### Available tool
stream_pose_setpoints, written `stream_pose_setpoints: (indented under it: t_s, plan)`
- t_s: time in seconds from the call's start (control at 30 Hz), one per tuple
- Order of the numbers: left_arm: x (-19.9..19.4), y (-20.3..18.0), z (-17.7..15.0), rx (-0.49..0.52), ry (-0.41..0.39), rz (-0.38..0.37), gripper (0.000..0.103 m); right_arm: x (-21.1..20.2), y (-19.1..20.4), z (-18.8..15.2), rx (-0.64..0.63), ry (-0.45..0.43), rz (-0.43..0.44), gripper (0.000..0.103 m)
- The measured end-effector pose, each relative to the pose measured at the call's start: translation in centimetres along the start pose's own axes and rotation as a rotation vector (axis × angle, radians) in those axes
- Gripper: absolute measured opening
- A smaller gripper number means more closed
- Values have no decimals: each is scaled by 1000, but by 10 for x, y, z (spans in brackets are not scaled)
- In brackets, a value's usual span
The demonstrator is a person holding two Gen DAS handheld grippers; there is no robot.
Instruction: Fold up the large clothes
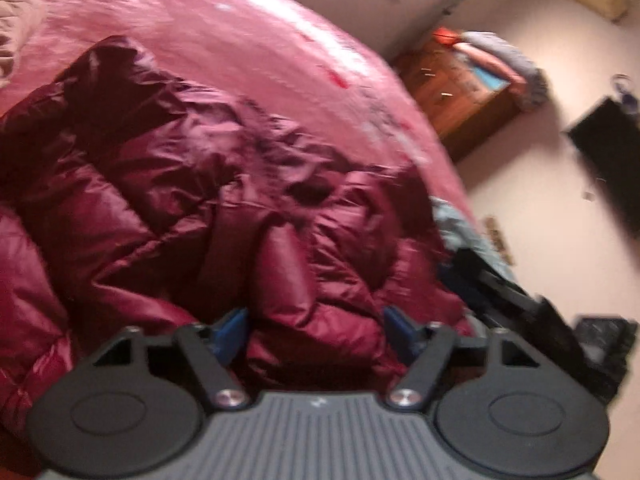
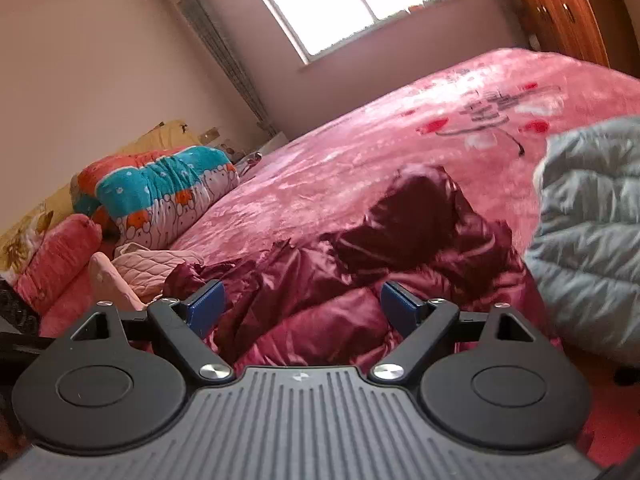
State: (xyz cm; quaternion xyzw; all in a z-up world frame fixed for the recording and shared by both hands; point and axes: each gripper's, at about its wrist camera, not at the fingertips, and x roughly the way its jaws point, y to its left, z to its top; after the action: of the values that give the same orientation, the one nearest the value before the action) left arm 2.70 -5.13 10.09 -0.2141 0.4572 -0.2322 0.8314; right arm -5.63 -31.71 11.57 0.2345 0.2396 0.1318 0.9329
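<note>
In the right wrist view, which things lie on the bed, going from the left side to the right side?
Red bolster pillow → rolled teal and orange quilt → dark red puffer jacket → grey puffer jacket.

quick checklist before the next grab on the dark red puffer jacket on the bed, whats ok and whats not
1. Left gripper free of fabric: ok, jaws apart, nothing pinched.
2. Right gripper free: ok, jaws wide, nothing between the pads.
3. Dark red puffer jacket lying flat: not ok, rumpled and bunched.
4. Grey puffer jacket clear of the red one: cannot tell, it sits right at its edge.
5. Free space on the pink bedspread beyond the jacket: ok.
6. Left view sharp enough to pick a hem: not ok, blurred.
</note>
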Motion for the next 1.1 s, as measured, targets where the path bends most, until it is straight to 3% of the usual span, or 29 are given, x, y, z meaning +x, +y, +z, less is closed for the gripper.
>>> stream_pose_setpoints:
  t_s: [0.03, 0.13, 0.23, 0.43, 0.53, 0.6, 0.77, 0.83, 0.93, 1.1]
  plan:
    - [2, 1, 2, -17, -12, 17, 50, 1, -2, 0, 7, 1, -3, 103]
    - [3, 8, 9, -66, -74, 39, 33, -2, -2, 0, 25, -2, -17, 103]
    - [2, 16, 24, -115, -149, 64, 23, -4, -6, -3, 44, -13, -22, 103]
    - [9, 28, 70, -115, -280, 154, 18, -8, -9, -6, 65, -30, -39, 103]
    - [-2, 32, 84, -77, -299, 181, 19, -7, -5, -10, 55, -23, -51, 103]
    - [-15, 35, 84, -43, -304, 202, 27, -4, 6, -13, -10, -9, -64, 103]
    - [-48, 49, 61, 85, -309, 292, 74, 1, 40, -25, -200, 43, -39, 103]
    - [-56, 55, 48, 157, -307, 338, 80, 2, 52, -31, -269, 57, -41, 103]
    - [-58, 64, 38, 266, -290, 387, 81, 2, 66, -39, -356, 66, -54, 103]
    - [-34, 63, 28, 526, -229, 438, 95, 4, 67, -44, -362, 90, -62, 103]
